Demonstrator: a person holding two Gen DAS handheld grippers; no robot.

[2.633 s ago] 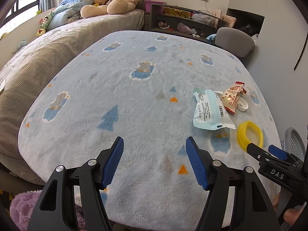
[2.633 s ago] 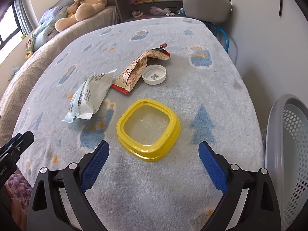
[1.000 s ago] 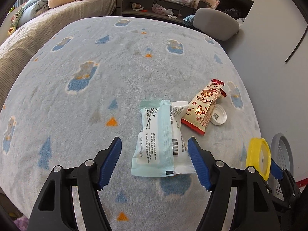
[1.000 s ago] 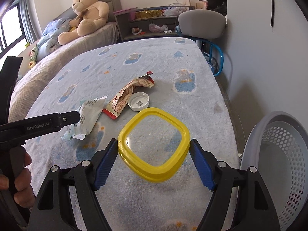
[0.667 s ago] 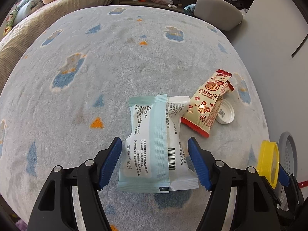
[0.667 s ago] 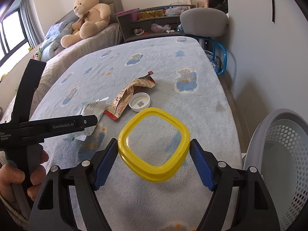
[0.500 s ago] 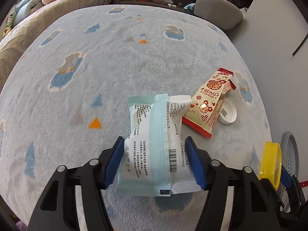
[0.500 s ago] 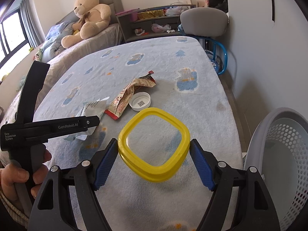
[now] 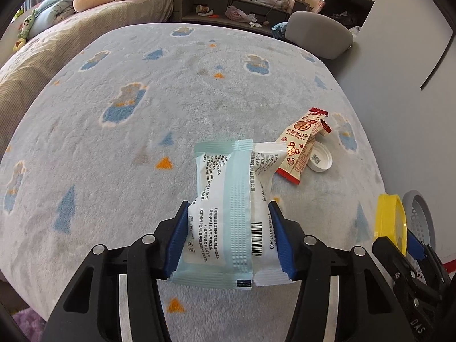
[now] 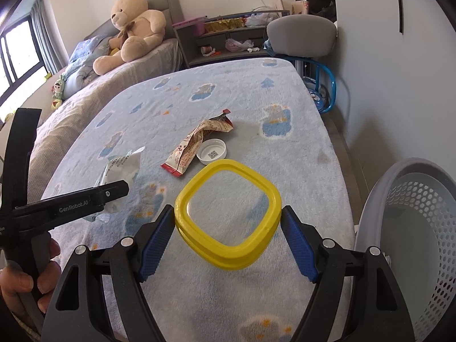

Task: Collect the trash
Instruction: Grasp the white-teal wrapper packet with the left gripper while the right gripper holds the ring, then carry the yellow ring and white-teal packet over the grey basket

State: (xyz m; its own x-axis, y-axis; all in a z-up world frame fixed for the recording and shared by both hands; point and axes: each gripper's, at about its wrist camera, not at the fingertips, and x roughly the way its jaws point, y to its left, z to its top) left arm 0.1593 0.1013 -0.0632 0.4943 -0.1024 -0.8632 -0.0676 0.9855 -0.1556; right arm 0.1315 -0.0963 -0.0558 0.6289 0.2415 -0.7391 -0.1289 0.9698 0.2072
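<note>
Between the left gripper's (image 9: 229, 238) blue pads: a pale green-and-white packet (image 9: 228, 213), squeezed as the jaws have just been closing.

Beyond it to the right, a red-and-cream wrapper (image 9: 302, 146) and white cap (image 9: 320, 159) lie on the blanket (image 9: 142, 114). The right gripper (image 10: 228, 235) is clamped on a yellow lid (image 10: 228, 213), with a grey basket (image 10: 413, 228) to its right.

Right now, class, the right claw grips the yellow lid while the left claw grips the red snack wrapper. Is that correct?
Not quite. The left claw grips the pale green packet, as the left wrist view shows; the red snack wrapper lies on the blanket. The right claw does grip the yellow lid.
</note>
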